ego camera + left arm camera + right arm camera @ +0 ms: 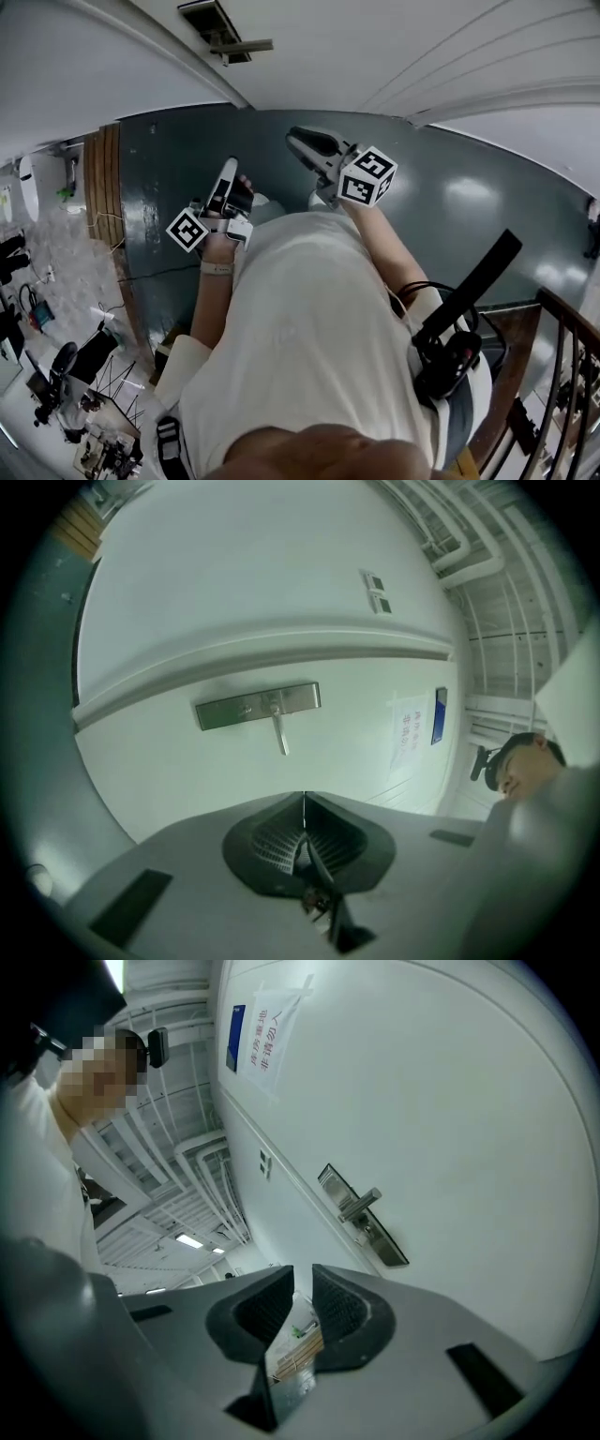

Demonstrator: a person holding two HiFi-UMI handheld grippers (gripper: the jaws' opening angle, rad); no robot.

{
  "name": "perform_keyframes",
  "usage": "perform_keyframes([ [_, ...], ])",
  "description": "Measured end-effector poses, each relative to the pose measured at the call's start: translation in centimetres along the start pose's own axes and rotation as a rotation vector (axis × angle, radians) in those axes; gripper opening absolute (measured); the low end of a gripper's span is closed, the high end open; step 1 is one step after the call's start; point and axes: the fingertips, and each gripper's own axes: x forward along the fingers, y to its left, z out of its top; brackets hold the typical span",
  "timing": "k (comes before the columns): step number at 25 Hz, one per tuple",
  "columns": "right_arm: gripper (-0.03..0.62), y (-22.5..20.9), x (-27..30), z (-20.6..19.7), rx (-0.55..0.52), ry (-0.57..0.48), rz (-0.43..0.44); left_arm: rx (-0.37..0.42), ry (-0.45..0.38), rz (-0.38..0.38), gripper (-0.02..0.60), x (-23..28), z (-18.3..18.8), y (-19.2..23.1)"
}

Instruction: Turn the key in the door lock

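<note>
Door lock [258,706]: a long metal plate with a lever handle [278,734], mounted on the white door [281,602]. In the left gripper view it sits at the centre of the frame, straight above the jaws and a little to the left. Its long axis runs almost flat across the picture and the lever points down from it. In the right gripper view the same plate lies right of centre, up and to the right of the jaws. There its long axis slants from upper left to lower right, and the lever juts toward the upper right. Both grippers are well apart from the plate, with bare door between. The left one faces it more squarely, so it looks the better placed for the approach (a judgement from the framing only). No key can be made out on the plate at this size.

Left gripper [304,801]: jaws closed, the pads meeting along a thin line at their tips. A small dark, brownish thing sits low in the throat behind them, and what it is cannot be told.

Right gripper [302,1281]: jaws part-way apart with a narrow gap between the ribbed pads. Nothing is pinched, and only background shows through the gap.
</note>
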Motion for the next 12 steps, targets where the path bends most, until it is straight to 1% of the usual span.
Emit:
perform_keyframes([
  [2,0.071,1.0,0.7,-0.6,0.014,-0.005,0.005,0.009,0.01,-0.005,0.008,-0.6,0.4,-0.4],
  [4,0.071,1.9,1.1,-0.8,0.033,-0.014,0.01,-0.005,0.013,-0.015,0.008,-0.8,0.7,-0.8],
  [7,0.071,2.3,0.8,0.1,0.037,-0.021,0.015,-0.022,0.022,-0.018,0.008,-0.3,0.5,-1.3],
  [12,0.071,3.2,1.4,1.0,0.033,-0.046,0.005,-0.014,0.049,-0.03,0.008,-0.5,0.8,-2.1],
])
